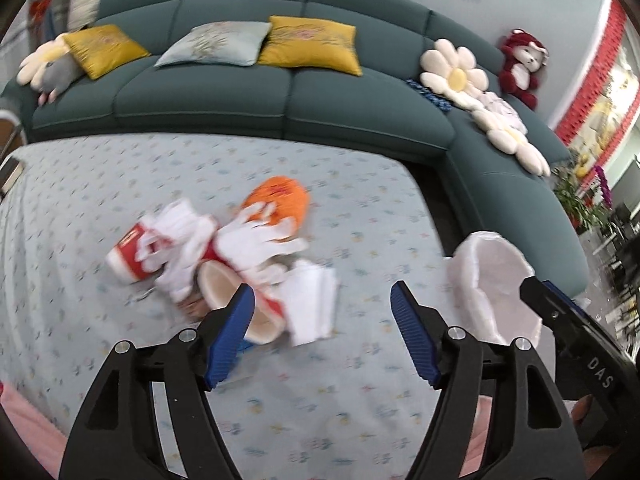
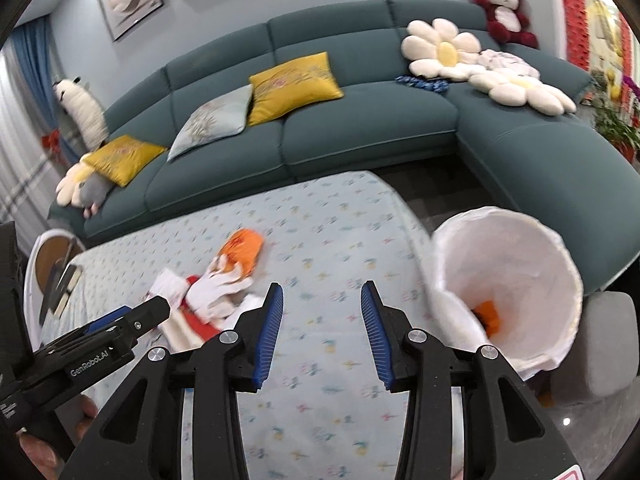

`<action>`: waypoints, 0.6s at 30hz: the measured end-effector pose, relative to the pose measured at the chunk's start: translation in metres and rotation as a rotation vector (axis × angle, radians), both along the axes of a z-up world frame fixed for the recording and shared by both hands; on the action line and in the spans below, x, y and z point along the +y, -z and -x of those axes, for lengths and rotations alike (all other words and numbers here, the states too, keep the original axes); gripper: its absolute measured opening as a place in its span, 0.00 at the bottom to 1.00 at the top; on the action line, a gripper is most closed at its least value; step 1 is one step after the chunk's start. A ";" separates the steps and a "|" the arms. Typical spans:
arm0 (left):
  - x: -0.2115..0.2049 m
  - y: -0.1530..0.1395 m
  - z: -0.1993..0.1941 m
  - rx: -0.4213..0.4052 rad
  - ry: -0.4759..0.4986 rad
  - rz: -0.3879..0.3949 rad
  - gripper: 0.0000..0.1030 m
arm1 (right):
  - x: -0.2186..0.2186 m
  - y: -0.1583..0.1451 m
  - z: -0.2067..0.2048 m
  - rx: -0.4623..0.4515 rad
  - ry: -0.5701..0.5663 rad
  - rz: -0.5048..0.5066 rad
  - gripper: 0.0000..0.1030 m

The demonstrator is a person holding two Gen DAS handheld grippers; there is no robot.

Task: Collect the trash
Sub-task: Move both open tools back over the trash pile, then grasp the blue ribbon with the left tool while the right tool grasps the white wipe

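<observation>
From the left wrist view, the left gripper (image 1: pixel 322 318) has its two blue-padded fingers spread apart with nothing between them; only the pale floral tablecloth (image 1: pixel 280 420) shows in the gap. Just beyond the left finger lies the heap of trash still to be gathered: a red and white paper cup (image 1: pixel 128 258) on its side, crumpled white tissues (image 1: pixel 256 240), a second paper cup with a cream inside (image 1: pixel 224 288) partly behind that finger, a folded white napkin (image 1: pixel 314 304) and, at the far side of the heap, an orange crinkled wrapper (image 1: pixel 280 198). Off beyond the right finger stands the bin lined with a white plastic bag (image 1: pixel 496 280), with the right gripper's black body close against it.

From the right wrist view, the right gripper (image 2: pixel 322 330) is likewise released, fingers parted over bare cloth and gripping nothing. The white-lined bin (image 2: pixel 520 280) sits just past its right finger, beside the table edge, and something orange (image 2: pixel 490 316) already lies at its bottom. The trash heap (image 2: pixel 216 292) is past the left finger, where the left gripper (image 2: pixel 120 320) reaches toward it; its jaws cannot be judged here.

So, by my reading, at least one piece is binned, and most of the pile remains. Both hands are empty, so another pick comes next.
</observation>
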State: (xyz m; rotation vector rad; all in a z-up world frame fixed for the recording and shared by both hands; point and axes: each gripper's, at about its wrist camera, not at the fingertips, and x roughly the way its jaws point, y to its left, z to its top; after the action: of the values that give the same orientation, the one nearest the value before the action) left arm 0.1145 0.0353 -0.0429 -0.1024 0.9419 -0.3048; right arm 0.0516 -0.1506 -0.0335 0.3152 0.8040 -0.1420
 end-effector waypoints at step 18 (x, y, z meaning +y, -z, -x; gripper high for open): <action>0.072 0.102 -0.008 0.177 0.029 -0.042 0.63 | 0.060 0.054 -0.024 0.131 -0.079 -0.029 0.39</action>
State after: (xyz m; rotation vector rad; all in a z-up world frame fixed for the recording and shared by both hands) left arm 0.1224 0.1071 -0.1451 -0.0778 1.1256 -0.3057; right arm 0.0760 -0.0903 -0.0876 0.3029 0.9478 -0.0778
